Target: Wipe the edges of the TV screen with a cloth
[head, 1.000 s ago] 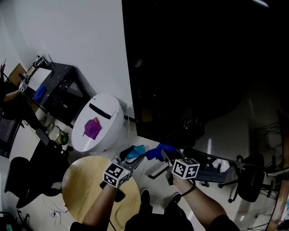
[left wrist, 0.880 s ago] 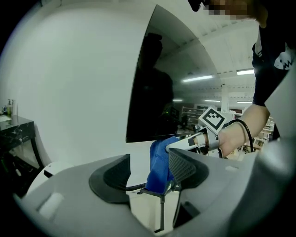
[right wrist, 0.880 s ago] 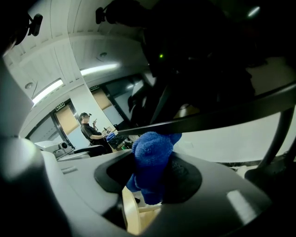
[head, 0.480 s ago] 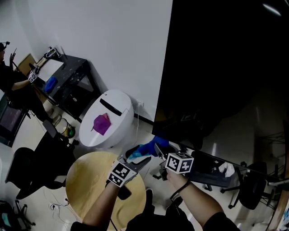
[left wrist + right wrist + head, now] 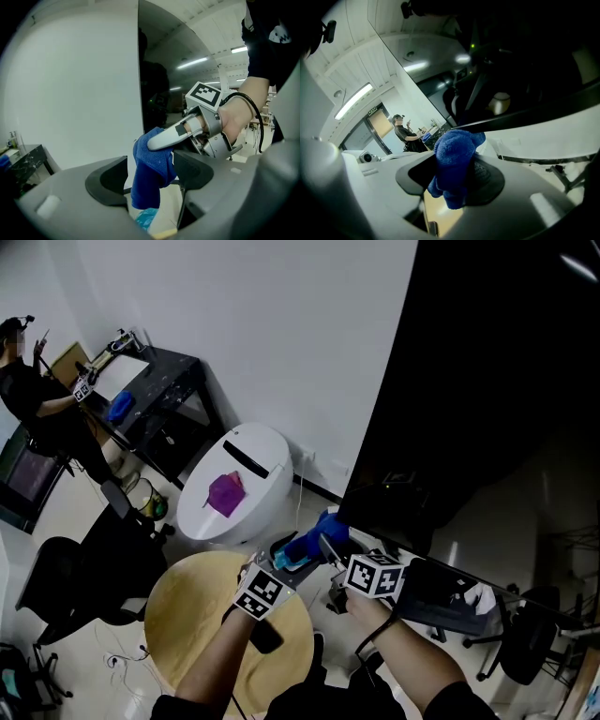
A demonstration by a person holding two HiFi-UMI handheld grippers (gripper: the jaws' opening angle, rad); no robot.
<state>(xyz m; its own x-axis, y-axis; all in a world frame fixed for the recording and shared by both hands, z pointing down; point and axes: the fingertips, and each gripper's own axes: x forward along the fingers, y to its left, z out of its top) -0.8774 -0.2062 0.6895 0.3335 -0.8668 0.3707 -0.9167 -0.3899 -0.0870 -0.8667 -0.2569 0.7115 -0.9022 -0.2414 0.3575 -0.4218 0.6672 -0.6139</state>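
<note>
My right gripper (image 5: 326,547) is clamped on a thick, fuzzy, deep-blue cloth (image 5: 312,538); in the right gripper view its two dark pads (image 5: 487,176) pinch the bunched cloth (image 5: 454,159), which bulges up above them and hangs in a fold below. My left gripper (image 5: 289,565) sits just at the right one's 8 o'clock, and its jaws are opening. In the left gripper view the cloth (image 5: 151,173) dangles between them from the right gripper (image 5: 158,142), close against the pad at 3 o'clock and apart from the pad at 9 o'clock, so I have no hold on it there. Under the hanging end, at 6 o'clock, a crumpled teal thing (image 5: 148,218) shows. In the head view both grippers meet just below the middle, at 6 o'clock, in front of the lower corner of the big, glossy black TV screen (image 5: 497,381), which fills the view from 12 to 4 o'clock. The cloth is near that corner, but I cannot tell whether it touches the screen. At 7 o'clock lies a round, pale wooden table (image 5: 187,634), and just at 9 o'clock stands a white rounded bin (image 5: 248,470) with a purple scrap (image 5: 225,493) on its lid.
</note>
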